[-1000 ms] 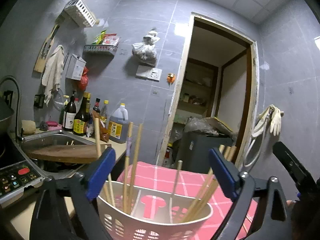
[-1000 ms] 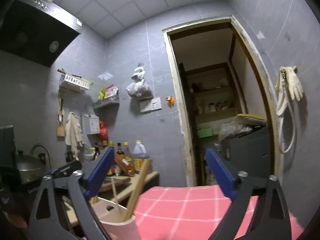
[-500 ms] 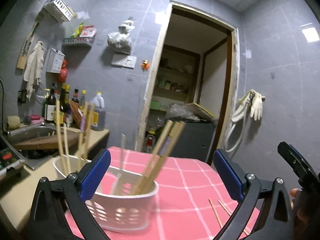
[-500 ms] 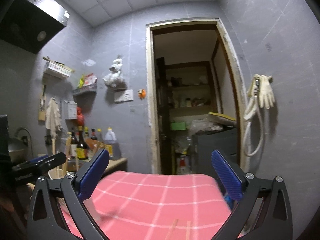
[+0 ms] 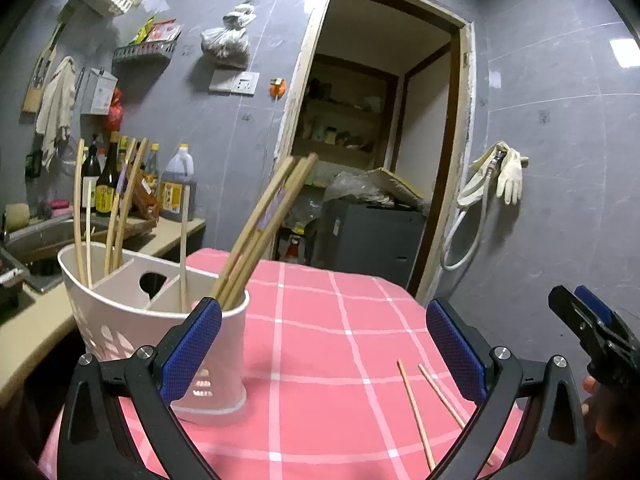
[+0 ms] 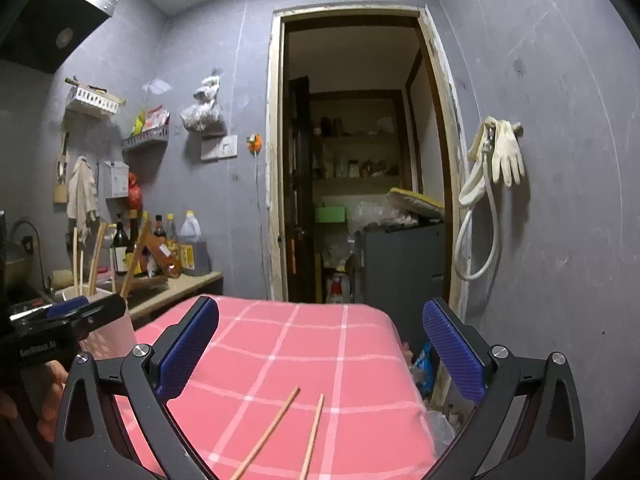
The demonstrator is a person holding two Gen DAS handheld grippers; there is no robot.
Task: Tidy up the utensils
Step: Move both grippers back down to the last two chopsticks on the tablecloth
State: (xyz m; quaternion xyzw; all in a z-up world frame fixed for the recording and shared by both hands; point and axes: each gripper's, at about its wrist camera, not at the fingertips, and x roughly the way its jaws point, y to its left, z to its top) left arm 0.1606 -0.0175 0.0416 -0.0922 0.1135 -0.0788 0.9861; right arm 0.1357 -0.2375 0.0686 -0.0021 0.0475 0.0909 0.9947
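Indoors, a dim grey-tiled kitchen holds a counter point(image 5: 320, 320) covered by a pink checked cloth. Seen from the left wrist, the left gripper point(image 5: 322, 348) fills the bottom of the frame with its blue-padded jaws spread wide and nothing between them. At lower left a white utensil holder point(image 5: 120, 320) stands upright on the cloth, divided into compartments, with several wooden chopsticks point(image 5: 260, 224) leaning out of it. Its right edge sits just behind the gripper's left pad. Two loose chopsticks point(image 5: 416, 412) lie flat on the cloth at lower right, near the right pad and well apart from the holder.

Seen from the right wrist, the right gripper point(image 6: 320, 352) is likewise wide open and empty, low over the cloth. The same two loose chopsticks point(image 6: 276, 432) lie at bottom centre, between its jaws in the picture. The holder point(image 6: 116, 320) shows at the left edge, partly hidden by the other gripper.
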